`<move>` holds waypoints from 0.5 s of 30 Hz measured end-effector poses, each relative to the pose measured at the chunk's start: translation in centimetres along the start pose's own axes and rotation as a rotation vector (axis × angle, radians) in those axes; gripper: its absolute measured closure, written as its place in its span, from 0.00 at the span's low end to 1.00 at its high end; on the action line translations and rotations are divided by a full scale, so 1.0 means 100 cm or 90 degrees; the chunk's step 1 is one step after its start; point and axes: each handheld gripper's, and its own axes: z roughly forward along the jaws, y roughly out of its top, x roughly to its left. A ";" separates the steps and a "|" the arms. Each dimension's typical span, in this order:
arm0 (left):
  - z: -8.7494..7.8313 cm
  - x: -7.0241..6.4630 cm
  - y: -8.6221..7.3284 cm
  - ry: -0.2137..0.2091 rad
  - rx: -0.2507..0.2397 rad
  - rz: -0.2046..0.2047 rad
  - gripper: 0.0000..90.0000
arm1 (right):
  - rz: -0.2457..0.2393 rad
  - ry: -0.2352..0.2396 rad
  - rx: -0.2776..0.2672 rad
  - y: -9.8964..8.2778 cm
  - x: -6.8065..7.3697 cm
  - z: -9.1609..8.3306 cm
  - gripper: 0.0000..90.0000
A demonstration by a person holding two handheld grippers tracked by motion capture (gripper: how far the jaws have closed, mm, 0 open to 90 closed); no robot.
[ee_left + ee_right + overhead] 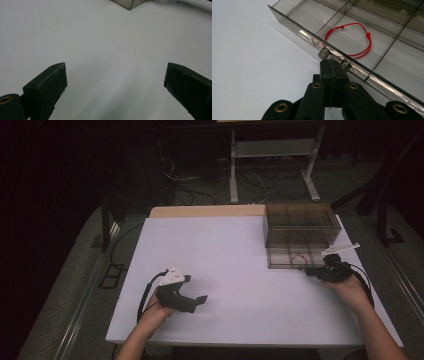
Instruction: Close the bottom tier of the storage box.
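Note:
A smoky clear organiser box [300,225] stands at the table's far right, its bottom drawer [294,25] slid out toward me. A red cord bracelet [352,40] lies in one of the drawer's compartments, also seen as a thin loop [299,259] from above. My right gripper [332,65] is at the drawer's front wall, jaws pressed together on the small clear handle [323,53]. In the high view that gripper [309,271] sits at the drawer's front right corner. My left gripper [115,80] rests open over bare white table, nothing between its jaws; from above it [202,299] lies at the front left.
The white table [225,250] has a wooden strip [207,211] along its far edge. Beyond it are cables and a white shelf frame [272,150] on the floor. The drawer's other compartments look bare.

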 end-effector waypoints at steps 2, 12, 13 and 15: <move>0.000 0.000 0.000 0.000 0.000 0.000 0.04 | 0.000 -0.005 -0.002 0.000 -0.001 0.001 0.99; 0.001 0.000 0.000 -0.001 0.002 0.000 0.04 | 0.006 -0.011 -0.013 0.005 -0.002 0.002 1.00; 0.001 0.000 0.000 -0.001 0.003 0.001 0.04 | 0.005 -0.016 -0.013 0.005 -0.002 0.003 0.99; 0.001 0.000 0.000 -0.001 0.003 0.001 0.04 | 0.006 -0.020 -0.011 0.006 -0.003 0.004 0.99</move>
